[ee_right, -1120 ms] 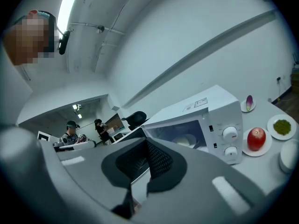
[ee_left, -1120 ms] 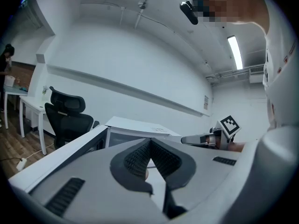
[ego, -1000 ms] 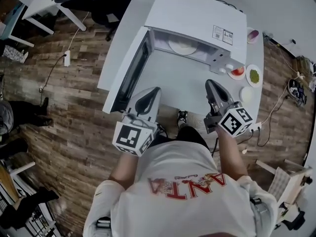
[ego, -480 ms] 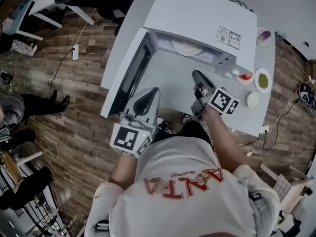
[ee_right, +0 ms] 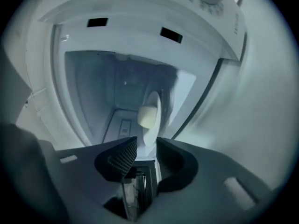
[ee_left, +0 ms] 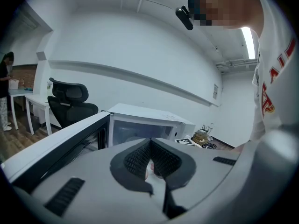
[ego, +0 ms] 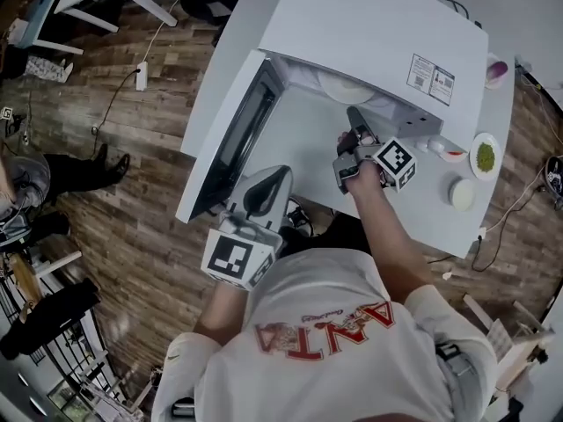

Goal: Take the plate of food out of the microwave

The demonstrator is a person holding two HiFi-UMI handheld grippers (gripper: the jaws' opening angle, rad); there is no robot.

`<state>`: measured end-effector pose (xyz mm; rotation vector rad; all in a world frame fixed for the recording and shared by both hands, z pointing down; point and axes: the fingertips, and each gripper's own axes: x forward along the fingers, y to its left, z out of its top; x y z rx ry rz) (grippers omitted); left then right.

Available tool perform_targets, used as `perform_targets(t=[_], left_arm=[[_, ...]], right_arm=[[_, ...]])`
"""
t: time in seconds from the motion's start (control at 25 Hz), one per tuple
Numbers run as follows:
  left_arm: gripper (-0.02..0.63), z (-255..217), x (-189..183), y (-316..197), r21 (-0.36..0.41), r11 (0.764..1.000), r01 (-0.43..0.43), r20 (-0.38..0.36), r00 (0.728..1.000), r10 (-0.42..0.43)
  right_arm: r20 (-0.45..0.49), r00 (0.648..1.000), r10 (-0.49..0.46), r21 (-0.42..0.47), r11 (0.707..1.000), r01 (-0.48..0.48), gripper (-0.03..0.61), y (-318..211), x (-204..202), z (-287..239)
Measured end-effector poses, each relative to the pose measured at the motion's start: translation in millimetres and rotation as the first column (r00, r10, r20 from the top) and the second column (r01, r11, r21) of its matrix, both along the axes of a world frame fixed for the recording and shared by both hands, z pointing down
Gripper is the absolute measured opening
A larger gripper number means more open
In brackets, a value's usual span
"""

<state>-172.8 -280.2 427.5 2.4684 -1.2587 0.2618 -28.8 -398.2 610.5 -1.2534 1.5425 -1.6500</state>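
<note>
The white microwave [ego: 378, 33] stands on the white table [ego: 303, 152] with its door [ego: 230, 143] swung open to the left. Inside lies a white plate [ego: 345, 86] bearing a pale lump of food [ee_right: 145, 116]. My right gripper [ego: 354, 114] reaches into the cavity's mouth, rolled on its side, so the plate [ee_right: 153, 120] looks edge-on in the right gripper view. Its jaws are opening, with the plate's near rim just at their tips [ee_right: 146, 143] and not pressed. My left gripper [ego: 278, 176] hangs back by the table's front edge, shut and empty.
Small dishes sit on the table right of the microwave: one with green food [ego: 485, 156], one with red food [ego: 453, 154], a white bowl [ego: 462, 193] and a purple one [ego: 497, 69]. A black office chair [ee_left: 70, 101] stands beyond the door.
My right gripper has moved forward from the table's front edge to the microwave's opening and its jaws have parted. The left gripper has barely shifted.
</note>
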Motion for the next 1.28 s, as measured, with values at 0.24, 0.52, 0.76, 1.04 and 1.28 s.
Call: perform_targets(t=[0.24, 0.52, 0.76, 1.04, 1.28], left_arm=[[0.009, 15, -1, -7, -0.043, 0.999, 0.011, -0.001, 1.0, -0.011], [0.009, 21, -1, -11, -0.058, 0.998, 0.01, -0.012, 1.0, -0.01], [0.009, 21, -3, -13, -0.056, 0.998, 0.009, -0.02, 1.0, -0.011], [0.009, 22, -5, -10, -0.055, 0.998, 0.006, -0.011, 1.0, -0.006], [0.009, 23, -12, -6, -0.055, 0.998, 0.019, -0.005, 1.0, -0.019]], right_arm=[[0.048, 0.996, 0.081, -0.05, 0.996, -0.079, 0.1, -15, 4, 25], [0.072, 0.992, 0.104, -0.045, 0.994, -0.101, 0.034, -26, 5, 27], [0.066, 0.994, 0.082, -0.064, 0.995, -0.078, 0.017, -20, 7, 26], [0.091, 0.99, 0.108, -0.044, 0.994, -0.104, 0.02, -21, 11, 25], [0.095, 0.986, 0.136, -0.043, 0.99, -0.133, 0.018, -26, 11, 28]])
